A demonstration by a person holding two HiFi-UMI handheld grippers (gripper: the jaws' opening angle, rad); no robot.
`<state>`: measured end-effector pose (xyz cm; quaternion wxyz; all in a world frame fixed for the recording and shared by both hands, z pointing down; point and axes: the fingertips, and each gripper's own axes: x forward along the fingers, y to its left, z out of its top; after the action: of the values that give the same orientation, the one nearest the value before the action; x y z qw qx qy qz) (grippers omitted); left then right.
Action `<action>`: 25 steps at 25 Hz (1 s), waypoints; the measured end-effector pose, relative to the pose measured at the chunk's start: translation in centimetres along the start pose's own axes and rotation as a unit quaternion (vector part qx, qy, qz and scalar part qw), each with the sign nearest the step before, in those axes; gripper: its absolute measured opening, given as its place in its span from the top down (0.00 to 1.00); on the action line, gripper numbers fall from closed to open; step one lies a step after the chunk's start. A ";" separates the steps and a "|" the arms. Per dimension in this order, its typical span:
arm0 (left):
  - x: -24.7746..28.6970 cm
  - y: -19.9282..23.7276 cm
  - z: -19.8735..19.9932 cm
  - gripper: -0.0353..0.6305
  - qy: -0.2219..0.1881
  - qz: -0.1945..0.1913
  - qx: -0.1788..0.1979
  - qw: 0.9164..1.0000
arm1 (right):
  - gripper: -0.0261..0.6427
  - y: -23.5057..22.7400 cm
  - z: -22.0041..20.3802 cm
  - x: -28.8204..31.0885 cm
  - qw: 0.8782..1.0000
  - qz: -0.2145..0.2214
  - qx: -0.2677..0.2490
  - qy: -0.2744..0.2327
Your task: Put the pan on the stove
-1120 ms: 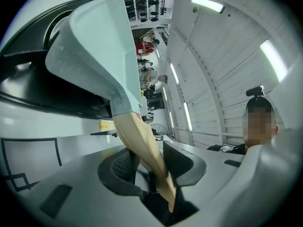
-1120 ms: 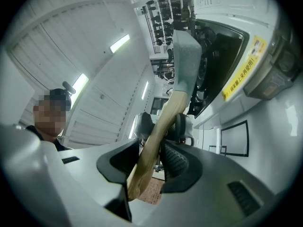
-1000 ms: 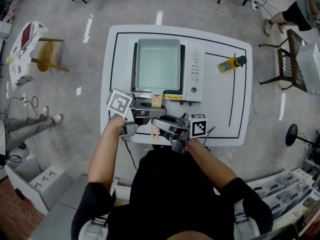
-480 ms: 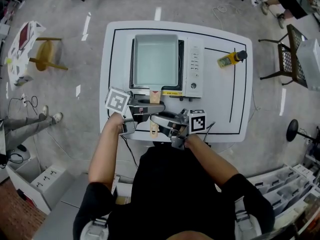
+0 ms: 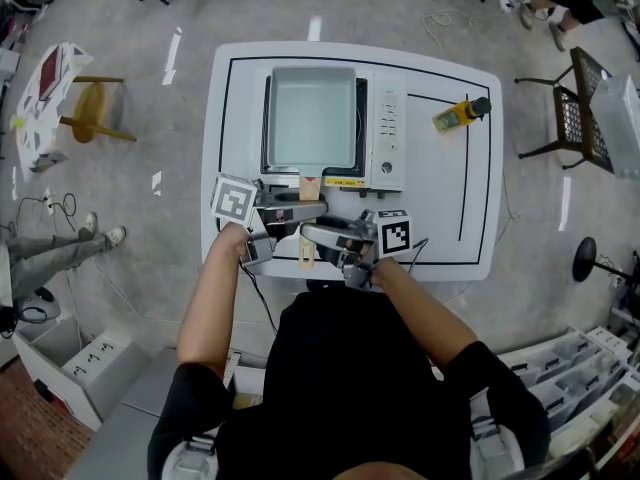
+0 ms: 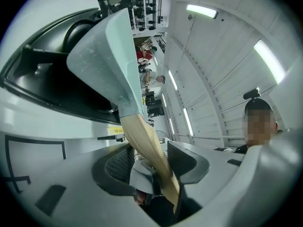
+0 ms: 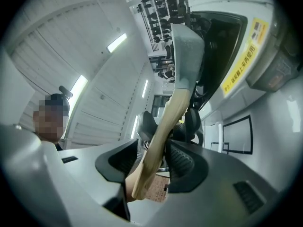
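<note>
The square pan (image 5: 312, 116) sits on the stove (image 5: 385, 128) in the upper middle of the head view, with its wooden handle (image 5: 310, 188) pointing down-frame. It looks rigid and body-heavy, so a hold is best high on the handle. The left gripper (image 6: 154, 156) and right gripper (image 7: 156, 157) both straddle the handle, jaws opening, pads not clamping. Bare table (image 5: 440, 208) lies to the right, with a yellow bottle (image 5: 458, 118) at upper right.

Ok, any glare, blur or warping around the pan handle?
Head view: even light, sharp, pan and stove clear. Left gripper view: heavy fisheye, wooden handle sharp. Right gripper view: same warping, bright ceiling lights, handle readable.
</note>
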<state>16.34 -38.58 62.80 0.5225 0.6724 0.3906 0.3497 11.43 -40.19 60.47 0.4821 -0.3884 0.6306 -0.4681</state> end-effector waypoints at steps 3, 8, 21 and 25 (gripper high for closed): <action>-0.6 0.6 -0.1 0.58 -0.012 -0.005 -0.011 1.000 | 0.67 0.1 0.0 0.2 1.000 -0.001 0.003 0.007; -2.2 1.0 -0.7 0.57 -0.040 -0.009 -0.034 0.999 | 0.65 -0.3 0.5 -0.8 1.000 -0.016 0.004 0.004; -9.6 -2.3 -0.1 0.61 -0.180 0.064 0.097 0.977 | 0.77 2.2 4.0 -7.0 0.976 -0.122 -0.163 -0.080; -11.4 -7.1 -0.5 0.75 -0.239 0.130 0.238 0.932 | 0.88 6.2 4.6 -9.2 0.929 -0.175 -0.307 -0.111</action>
<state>9.67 -47.44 55.25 0.3748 0.8857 0.2350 0.1407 17.85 -30.96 56.28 0.3163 -0.6712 0.6079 -0.2826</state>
